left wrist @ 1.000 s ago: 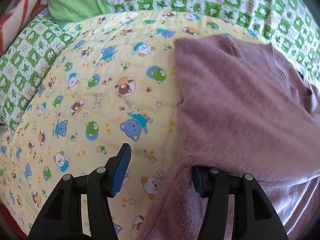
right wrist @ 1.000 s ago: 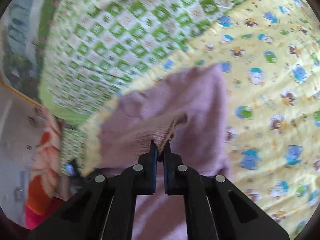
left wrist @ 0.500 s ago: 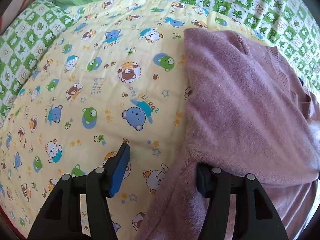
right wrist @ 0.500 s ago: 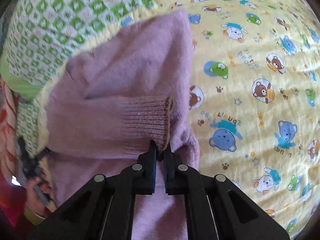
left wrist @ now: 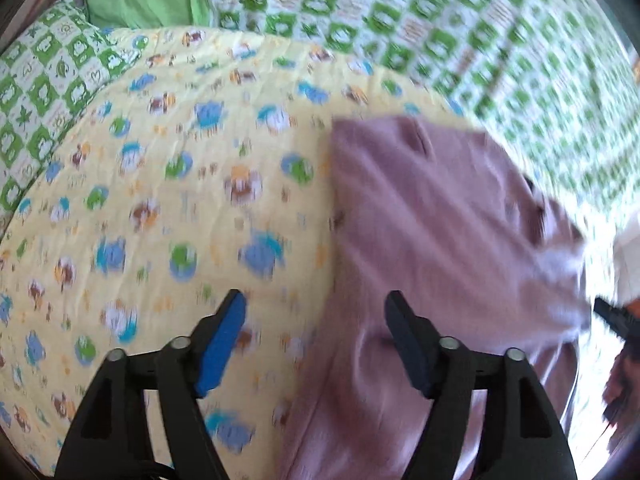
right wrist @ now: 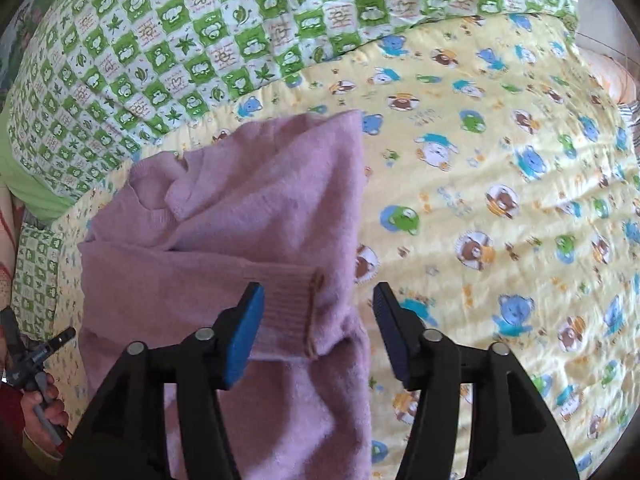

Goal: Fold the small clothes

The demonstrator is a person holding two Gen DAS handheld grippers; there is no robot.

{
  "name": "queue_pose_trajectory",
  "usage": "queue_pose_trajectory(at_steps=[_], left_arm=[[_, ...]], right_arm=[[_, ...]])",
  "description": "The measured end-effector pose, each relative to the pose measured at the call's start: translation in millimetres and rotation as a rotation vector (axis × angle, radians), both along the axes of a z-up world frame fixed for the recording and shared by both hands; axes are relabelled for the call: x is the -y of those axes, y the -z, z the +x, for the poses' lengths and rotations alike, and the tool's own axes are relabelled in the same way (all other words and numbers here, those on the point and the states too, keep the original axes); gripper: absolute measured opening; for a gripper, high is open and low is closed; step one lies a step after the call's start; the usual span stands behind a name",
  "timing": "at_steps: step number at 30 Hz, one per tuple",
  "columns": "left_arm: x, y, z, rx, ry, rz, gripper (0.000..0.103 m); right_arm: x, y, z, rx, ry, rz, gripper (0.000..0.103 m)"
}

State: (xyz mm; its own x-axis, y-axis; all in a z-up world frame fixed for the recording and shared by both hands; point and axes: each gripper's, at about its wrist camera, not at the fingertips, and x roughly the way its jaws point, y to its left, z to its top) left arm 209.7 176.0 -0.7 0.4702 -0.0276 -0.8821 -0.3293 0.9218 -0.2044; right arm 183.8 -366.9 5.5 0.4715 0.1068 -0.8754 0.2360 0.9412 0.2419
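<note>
A small mauve-pink knitted sweater [right wrist: 248, 216] lies on a yellow quilted blanket printed with cartoon bears [right wrist: 500, 208]. In the right wrist view one sleeve is folded across the sweater's body, and its ribbed brownish-pink cuff [right wrist: 288, 312] rests on the body near the sweater's blanket-side edge. The neckline sits at the end of the sweater nearest a green-and-white checked quilt [right wrist: 180, 52], which borders the yellow blanket on the far side of the sweater.

The right gripper [right wrist: 318, 336] has its jaws spread wide and holds nothing. Its blue-padded finger is over the ribbed cuff; the other finger is over the yellow blanket just beside the sweater's edge. Whether either finger touches the fabric cannot be told.

The left gripper [left wrist: 316, 344] also stands wide apart and empty. That view is motion-blurred. One finger is over the sweater [left wrist: 432, 240], the other over the yellow blanket [left wrist: 160, 200] beside the sweater's edge.

At the lower edge of the right wrist view, on the side of the sweater away from the bare blanket, a hand [right wrist: 46, 408] grips a black handle.
</note>
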Motion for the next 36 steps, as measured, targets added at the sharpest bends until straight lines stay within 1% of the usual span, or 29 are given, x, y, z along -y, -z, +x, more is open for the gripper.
queue_pose_trajectory(at_steps=[2,4,5,8,9,11,12,13,14,15,16,17,18,19,20,21,22,23,25,26,27,28,29,31,33,36], left_arm=[[-6,7,29,-0.015,-0.022,-0.032,0.079],[-10,20,57,-0.047,-0.030,-0.097,0.081],[-12,27,68,-0.065,-0.037,-0.115,0.081],[-19,45,97,-0.110,-0.058,-0.126,0.081],[-20,49,104,-0.114,-0.068,-0.121,0.082],[-19,48,112,-0.097,-0.071,-0.099,0.082],[-17,47,116,-0.090,-0.065,-0.081,0.077],[-13,45,120,-0.075,-0.049,-0.051,0.068],[-9,41,122,-0.058,-0.031,-0.045,0.037],[-6,36,123,-0.036,-0.007,-0.064,0.010],[-4,26,124,-0.005,-0.002,-0.059,0.010],[-1,19,123,0.018,-0.005,-0.026,0.009],[1,14,122,0.033,-0.006,0.007,0.008],[1,14,123,0.036,-0.012,0.038,0.007],[-2,19,124,0.020,-0.021,0.048,0.007],[-4,24,125,0.005,-0.028,0.044,0.008],[-7,29,124,-0.010,-0.035,0.032,0.008],[-10,30,122,-0.015,-0.041,0.019,0.015],[-14,23,113,-0.001,-0.045,-0.001,0.025],[-16,20,108,0.005,-0.045,-0.009,0.040],[-19,16,101,0.006,-0.047,-0.012,0.057],[-20,13,94,0.006,-0.051,-0.007,0.060],[-21,9,80,0.008,-0.048,-0.004,0.060],[-20,4,54,0.001,-0.033,-0.032,0.061],[-18,5,34,-0.021,-0.020,-0.055,0.063],[-10,7,-10,-0.050,0.010,-0.094,0.064]], right_arm=[[-1,6,12,0.003,0.017,-0.020,0.066],[4,13,27,0.020,0.045,0.001,0.068],[10,17,33,0.023,0.070,0.022,0.068],[26,27,53,0.033,0.118,0.068,0.068],[31,30,60,0.037,0.127,0.071,0.068],[39,36,73,0.037,0.142,0.075,0.068],[44,39,77,0.046,0.151,0.091,0.068],[47,41,81,0.058,0.154,0.114,0.068],[48,42,83,0.072,0.149,0.133,0.060],[48,43,85,0.087,0.132,0.151,0.045],[47,42,89,0.089,0.107,0.165,0.008],[47,36,90,0.097,0.100,0.156,0.009],[46,27,89,0.136,0.100,0.139,0.009],[45,20,87,0.166,0.101,0.132,0.008],[44,17,87,0.171,0.106,0.119,0.008],[43,19,88,0.160,0.114,0.101,0.008],[42,26,90,0.130,0.117,0.086,0.008],[41,34,94,0.094,0.121,0.082,0.010],[43,41,94,0.078,0.145,0.108,0.015],[45,38,91,0.080,0.161,0.121,0.024],[45,34,87,0.080,0.170,0.131,0.030],[44,28,82,0.086,0.174,0.140,0.042],[42,20,74,0.100,0.173,0.142,0.052],[33,4,54,0.134,0.159,0.136,0.057],[23,-8,31,0.147,0.134,0.147,0.057],[6,-17,-8,0.138,0.110,0.166,0.057]])
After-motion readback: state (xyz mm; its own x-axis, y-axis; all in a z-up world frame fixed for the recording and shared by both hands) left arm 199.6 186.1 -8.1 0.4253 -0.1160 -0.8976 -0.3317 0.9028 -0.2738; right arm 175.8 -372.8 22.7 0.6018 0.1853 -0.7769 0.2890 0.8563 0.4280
